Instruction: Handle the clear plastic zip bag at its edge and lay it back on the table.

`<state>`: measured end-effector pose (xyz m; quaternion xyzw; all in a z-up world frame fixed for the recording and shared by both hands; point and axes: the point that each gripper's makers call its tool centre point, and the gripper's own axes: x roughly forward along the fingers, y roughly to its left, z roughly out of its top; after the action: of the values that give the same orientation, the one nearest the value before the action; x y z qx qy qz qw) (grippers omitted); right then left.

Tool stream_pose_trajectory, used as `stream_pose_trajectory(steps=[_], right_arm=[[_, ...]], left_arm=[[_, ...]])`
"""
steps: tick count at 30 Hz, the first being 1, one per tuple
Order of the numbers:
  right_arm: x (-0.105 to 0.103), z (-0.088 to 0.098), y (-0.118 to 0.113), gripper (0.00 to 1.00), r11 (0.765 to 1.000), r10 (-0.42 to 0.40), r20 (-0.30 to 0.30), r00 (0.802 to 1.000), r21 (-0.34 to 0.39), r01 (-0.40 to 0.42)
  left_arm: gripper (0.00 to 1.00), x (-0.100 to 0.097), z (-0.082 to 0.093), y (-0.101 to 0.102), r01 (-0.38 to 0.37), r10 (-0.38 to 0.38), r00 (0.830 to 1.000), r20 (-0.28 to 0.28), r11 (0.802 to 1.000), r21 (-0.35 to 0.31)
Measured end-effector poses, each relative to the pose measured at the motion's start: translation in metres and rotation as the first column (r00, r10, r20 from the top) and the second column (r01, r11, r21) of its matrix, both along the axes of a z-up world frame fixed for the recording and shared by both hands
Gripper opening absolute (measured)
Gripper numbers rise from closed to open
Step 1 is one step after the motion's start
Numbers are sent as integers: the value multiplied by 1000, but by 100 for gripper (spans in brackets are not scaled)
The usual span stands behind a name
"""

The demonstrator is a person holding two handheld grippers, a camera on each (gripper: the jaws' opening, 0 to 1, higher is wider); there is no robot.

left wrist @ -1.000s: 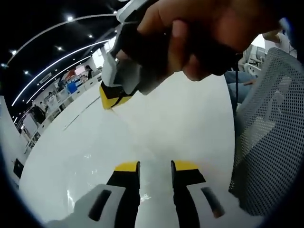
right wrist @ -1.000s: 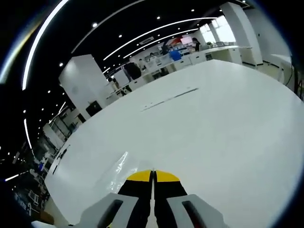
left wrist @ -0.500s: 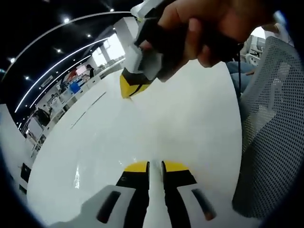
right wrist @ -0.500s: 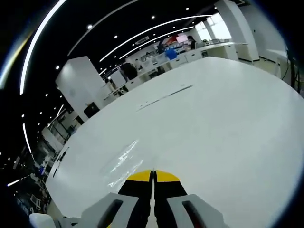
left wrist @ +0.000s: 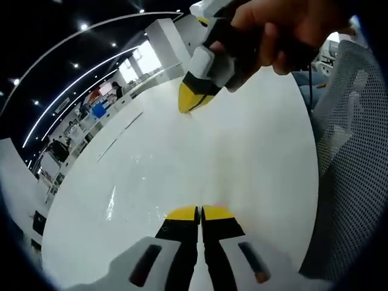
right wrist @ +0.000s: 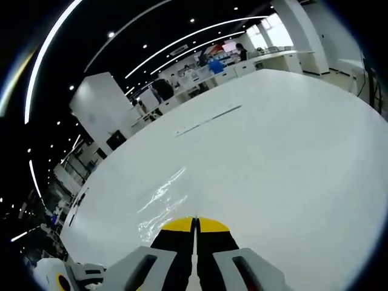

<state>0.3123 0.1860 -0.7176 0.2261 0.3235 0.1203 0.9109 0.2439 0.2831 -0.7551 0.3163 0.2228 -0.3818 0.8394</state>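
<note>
Pinching clear zip bag (right wrist: 162,203) edge, right gripper (right wrist: 195,222) clenched, left gripper (left wrist: 199,211) clenched too.

zip bag (right wrist: 162,203) on table (right wrist: 291,157) — before right gripper (right wrist: 195,225), mesh chair (left wrist: 354,151) beside table

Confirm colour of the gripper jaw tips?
Yellow tips on black jaws; clearest on the left gripper in the left gripper view.
</note>
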Motion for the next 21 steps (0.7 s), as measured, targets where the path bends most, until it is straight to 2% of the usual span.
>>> stream_pose_trajectory(steps=[7,10,15,17,19,21], right_arm=[[-10,-4,0,0,1000,6,-22,1000,16,-6],[-12,-6,2,0,1000,10,-26,1000,11,-10],[-19,-9,5,0,1000,5,-38,999,24,-4],[-19,-10,2,0,1000,1,-40,999,10,0],[-21,-13,-1,0,999,30,-42,999,-26,-31],[-21,-12,-4,0,995,69,-2,998,-69,-69]], left_arm=[[0,0,0,2,55,-55,998,14,997,49],[0,-2,0,-3,121,-124,992,30,988,92],[0,-2,0,-4,160,-165,986,30,979,126],[0,-2,1,-3,165,-168,986,17,980,111],[0,0,3,-1,171,-175,984,25,979,112],[0,-1,5,0,197,-202,979,30,974,111]])
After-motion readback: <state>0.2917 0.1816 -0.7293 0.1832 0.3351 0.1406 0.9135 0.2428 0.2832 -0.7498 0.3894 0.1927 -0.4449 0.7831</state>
